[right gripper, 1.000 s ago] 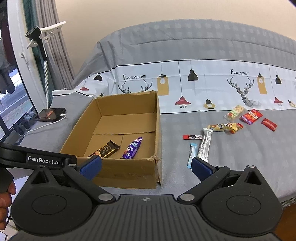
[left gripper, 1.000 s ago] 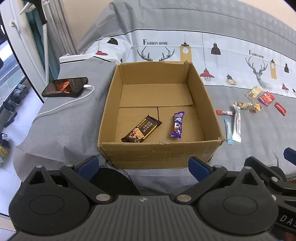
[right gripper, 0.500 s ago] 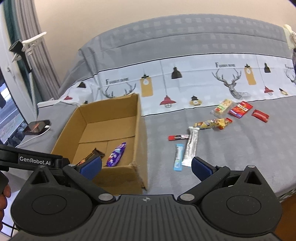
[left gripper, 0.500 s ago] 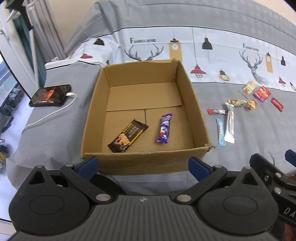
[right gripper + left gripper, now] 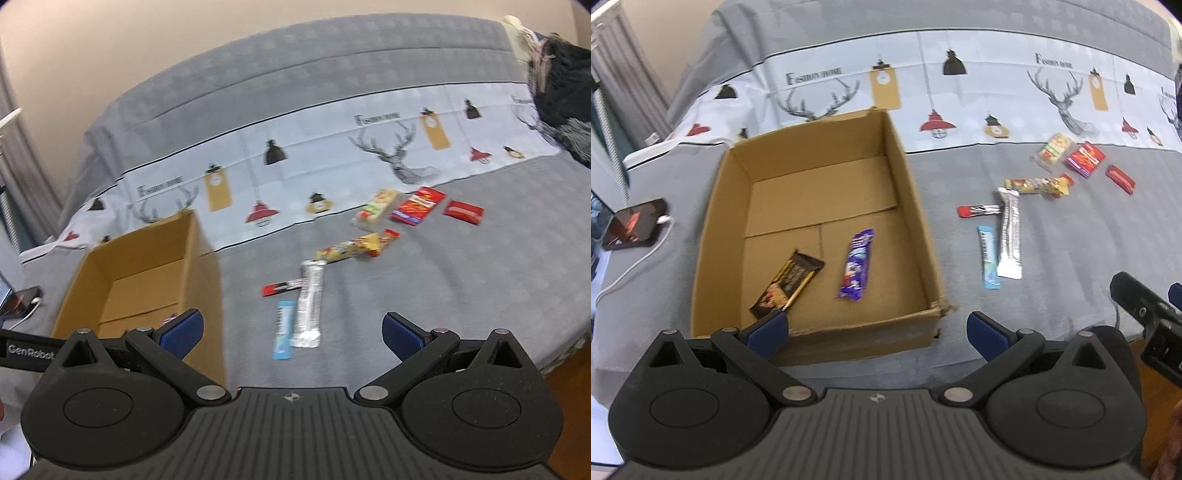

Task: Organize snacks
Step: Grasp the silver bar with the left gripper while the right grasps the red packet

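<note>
Snacks in the cardboard box (image 5: 916, 206), a brown bar (image 5: 786, 282) and purple bar (image 5: 857, 264), show only from the left gripper (image 5: 877, 328), while the right gripper (image 5: 291, 332), jaws likewise spread and empty, faces loose packets like the silver sachet (image 5: 310, 302)

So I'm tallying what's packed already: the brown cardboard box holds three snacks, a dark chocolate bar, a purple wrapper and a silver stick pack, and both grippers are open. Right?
Not quite. The left wrist view shows only two snacks in the brown cardboard box: the dark chocolate bar and the purple wrapper. The silver stick pack lies outside on the grey bedspread. The left gripper and the right gripper are open.
</note>
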Available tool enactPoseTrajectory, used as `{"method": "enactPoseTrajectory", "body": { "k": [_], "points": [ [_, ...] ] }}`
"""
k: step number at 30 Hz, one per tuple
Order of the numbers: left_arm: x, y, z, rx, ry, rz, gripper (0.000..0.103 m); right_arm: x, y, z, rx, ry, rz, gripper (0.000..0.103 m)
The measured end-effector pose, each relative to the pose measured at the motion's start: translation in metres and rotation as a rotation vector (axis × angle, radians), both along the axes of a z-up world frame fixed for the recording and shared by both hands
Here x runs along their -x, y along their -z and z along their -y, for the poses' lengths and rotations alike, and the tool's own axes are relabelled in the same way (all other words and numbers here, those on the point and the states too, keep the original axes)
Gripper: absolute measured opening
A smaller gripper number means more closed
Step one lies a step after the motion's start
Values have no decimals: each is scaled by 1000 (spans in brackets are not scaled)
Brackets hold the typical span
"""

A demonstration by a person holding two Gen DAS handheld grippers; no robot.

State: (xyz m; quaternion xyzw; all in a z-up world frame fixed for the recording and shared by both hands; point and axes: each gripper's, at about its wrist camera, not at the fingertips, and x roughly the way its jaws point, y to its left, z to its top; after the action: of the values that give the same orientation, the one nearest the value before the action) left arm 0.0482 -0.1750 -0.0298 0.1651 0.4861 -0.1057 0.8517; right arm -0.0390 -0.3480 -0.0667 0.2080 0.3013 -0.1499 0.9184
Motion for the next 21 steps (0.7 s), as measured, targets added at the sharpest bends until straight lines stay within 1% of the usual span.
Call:
{"method": "enactPoseTrajectory", "body": {
  "k": [6, 11, 15, 18, 21],
  "points": [
    [-12, 11, 36, -17, 42, -28, 103, -1, 12, 34, -12, 63, -23, 102],
    [-27, 26, 72, -5, 90, -101, 103, -3, 24, 68, -11, 120, -48, 102],
    [-44, 40, 108, -12, 141, -148, 103, -7, 32, 102, 1, 179, -60, 102],
    [-63, 56, 135, -17, 174, -200, 103, -13, 38, 128, 18, 214, -66, 102],
    [-87, 77, 159, -9, 168, -249, 103, -24, 49, 159, 18, 249, -70, 102]
  ]
}}
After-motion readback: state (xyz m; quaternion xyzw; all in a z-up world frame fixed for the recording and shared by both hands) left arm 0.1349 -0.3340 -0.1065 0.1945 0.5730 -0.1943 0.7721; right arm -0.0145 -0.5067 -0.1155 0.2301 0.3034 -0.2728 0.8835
